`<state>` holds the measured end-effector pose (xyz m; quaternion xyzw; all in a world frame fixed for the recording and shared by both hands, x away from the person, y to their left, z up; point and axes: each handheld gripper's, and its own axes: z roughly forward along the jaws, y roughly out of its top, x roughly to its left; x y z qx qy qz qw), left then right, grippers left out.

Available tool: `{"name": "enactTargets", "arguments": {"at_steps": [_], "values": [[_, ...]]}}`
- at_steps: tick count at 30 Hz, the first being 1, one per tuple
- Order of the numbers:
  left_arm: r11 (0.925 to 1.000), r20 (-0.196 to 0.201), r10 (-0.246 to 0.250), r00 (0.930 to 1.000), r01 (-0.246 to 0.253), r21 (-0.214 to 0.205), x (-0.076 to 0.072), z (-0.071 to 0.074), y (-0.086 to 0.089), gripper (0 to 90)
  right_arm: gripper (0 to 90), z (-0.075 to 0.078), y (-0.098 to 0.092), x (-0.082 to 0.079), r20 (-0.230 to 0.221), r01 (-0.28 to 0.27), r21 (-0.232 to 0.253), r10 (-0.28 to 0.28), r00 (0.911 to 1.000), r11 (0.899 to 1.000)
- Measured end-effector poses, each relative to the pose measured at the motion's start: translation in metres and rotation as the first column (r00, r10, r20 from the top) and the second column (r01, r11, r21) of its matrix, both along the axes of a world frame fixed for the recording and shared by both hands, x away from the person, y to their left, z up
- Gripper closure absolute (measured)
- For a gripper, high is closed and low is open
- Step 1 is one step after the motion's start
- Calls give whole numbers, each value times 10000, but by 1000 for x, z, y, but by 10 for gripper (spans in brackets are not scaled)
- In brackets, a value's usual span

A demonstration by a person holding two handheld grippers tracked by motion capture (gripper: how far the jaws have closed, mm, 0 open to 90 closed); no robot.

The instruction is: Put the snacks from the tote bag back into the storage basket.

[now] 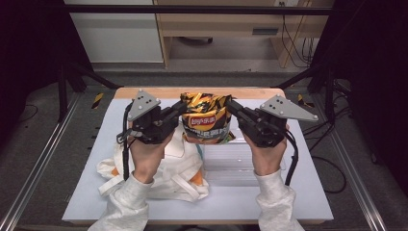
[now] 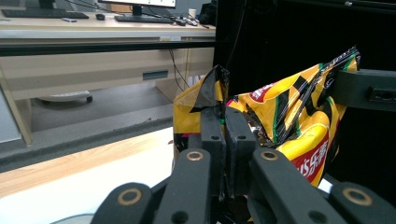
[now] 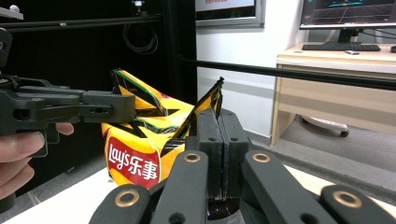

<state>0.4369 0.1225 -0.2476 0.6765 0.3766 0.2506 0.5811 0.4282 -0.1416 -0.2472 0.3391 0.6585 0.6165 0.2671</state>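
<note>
A yellow, black and red chip bag (image 1: 207, 118) hangs above the table between both grippers. My left gripper (image 1: 181, 109) is shut on the bag's upper left corner; in the left gripper view its jaws (image 2: 224, 122) pinch the bag (image 2: 299, 116) edge. My right gripper (image 1: 232, 107) is shut on the upper right corner; in the right gripper view its closed jaws (image 3: 220, 122) clamp the bag (image 3: 140, 144) seam, and the left gripper (image 3: 119, 106) holds the far corner.
A white cloth bag (image 1: 168, 175) with orange print lies crumpled at the front left of the pale table (image 1: 308, 192). A clear plastic tray (image 1: 240, 161) sits under and right of the chip bag. Black frame bars stand around the table.
</note>
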Motion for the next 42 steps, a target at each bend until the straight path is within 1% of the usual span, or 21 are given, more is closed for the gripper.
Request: {"name": "enactTargets", "arguments": {"at_steps": [6,14,23,26,34,38,42], "values": [[9998,-14,-168,9999,168,45,2,-1,-15,876,899,-2,-15,-3,-42,195,21,-195,9998,9998],[9989,-135,-438,9989,440,165,6,-6,-35,875,898,-7,-34,-5,-150,504,58,-504,9986,9987],[9978,-291,-615,9977,621,224,10,-14,-51,875,898,-15,-49,-5,-280,740,-13,-740,9969,9973],[9975,-371,-638,9973,648,271,12,-18,-55,875,898,-19,-53,-5,-355,811,33,-809,9961,9967],[9967,-594,-665,9960,691,419,15,-29,-61,875,898,-30,-59,-2,-575,866,-49,-868,9946,9962],[9969,-741,-611,9954,645,451,18,-37,-62,875,898,-38,-59,1,-735,892,-95,-897,9933,9960],[9970,-952,-581,9938,626,457,23,-44,-61,875,898,-44,-57,6,-920,886,-240,-905,9916,9958]]}}
